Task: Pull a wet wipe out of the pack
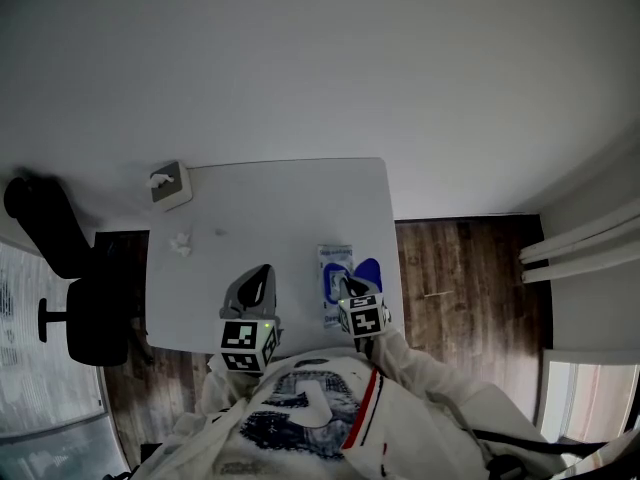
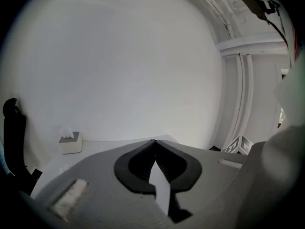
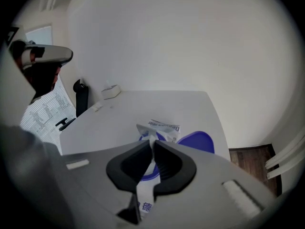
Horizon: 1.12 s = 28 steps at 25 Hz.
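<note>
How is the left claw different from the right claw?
The left claw is shut on nothing; the right claw pinches a wet wipe. The left claw hangs over bare table; the right claw is at the wipe pack with its blue lid open. Both are grey and shut.

Blue "德" on the wet wipe pack (image 3: 164, 127); remaining print illegible.

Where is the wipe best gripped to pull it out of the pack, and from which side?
Grip the wipe at its raised tip, which stands out of the pack, coming down from above: only that part is free. The right gripper is shut on it there.
</note>
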Tool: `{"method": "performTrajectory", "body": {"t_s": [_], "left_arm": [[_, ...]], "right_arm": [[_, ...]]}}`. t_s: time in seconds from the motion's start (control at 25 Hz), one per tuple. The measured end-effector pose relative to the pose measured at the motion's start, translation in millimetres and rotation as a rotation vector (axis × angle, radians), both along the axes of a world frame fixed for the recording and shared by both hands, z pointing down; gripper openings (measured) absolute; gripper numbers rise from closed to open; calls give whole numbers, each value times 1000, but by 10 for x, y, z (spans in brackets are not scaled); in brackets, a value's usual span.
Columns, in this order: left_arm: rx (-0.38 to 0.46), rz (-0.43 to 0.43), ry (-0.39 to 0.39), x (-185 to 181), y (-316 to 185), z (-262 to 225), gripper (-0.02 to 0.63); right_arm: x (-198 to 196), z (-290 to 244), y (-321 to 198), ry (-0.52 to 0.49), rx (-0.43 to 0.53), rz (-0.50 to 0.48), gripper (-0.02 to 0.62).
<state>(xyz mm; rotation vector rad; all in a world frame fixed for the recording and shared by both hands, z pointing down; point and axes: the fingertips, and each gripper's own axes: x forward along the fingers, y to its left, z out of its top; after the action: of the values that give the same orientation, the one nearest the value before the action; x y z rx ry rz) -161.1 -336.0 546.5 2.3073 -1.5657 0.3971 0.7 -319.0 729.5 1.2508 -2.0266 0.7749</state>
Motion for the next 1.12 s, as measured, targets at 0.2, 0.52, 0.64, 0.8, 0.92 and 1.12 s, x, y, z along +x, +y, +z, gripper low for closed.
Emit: {"method": "performTrajectory", "body": {"t_s": [0.2, 0.52, 0.64, 0.8, 0.92, 1.12], "left_arm": [[12, 23, 4, 67, 8, -35, 5], [54, 45, 10, 135, -100, -170, 5], [78, 47, 6, 145, -169, -259, 5], [118, 49, 5, 164, -246, -446, 5], [154, 45, 7, 183, -295, -618, 5], [205, 27, 18, 224, -340, -903, 5]], "right_arm": [[74, -169, 11, -9, 44, 33, 20], [226, -669, -122, -50, 153, 99, 20], [313, -931, -223, -67, 211, 133, 20], [439, -1451, -349, -78, 348, 169, 18], [498, -1848, -415, -96, 430, 178, 17], [548, -2399, -443, -144, 533, 158, 17]]}}
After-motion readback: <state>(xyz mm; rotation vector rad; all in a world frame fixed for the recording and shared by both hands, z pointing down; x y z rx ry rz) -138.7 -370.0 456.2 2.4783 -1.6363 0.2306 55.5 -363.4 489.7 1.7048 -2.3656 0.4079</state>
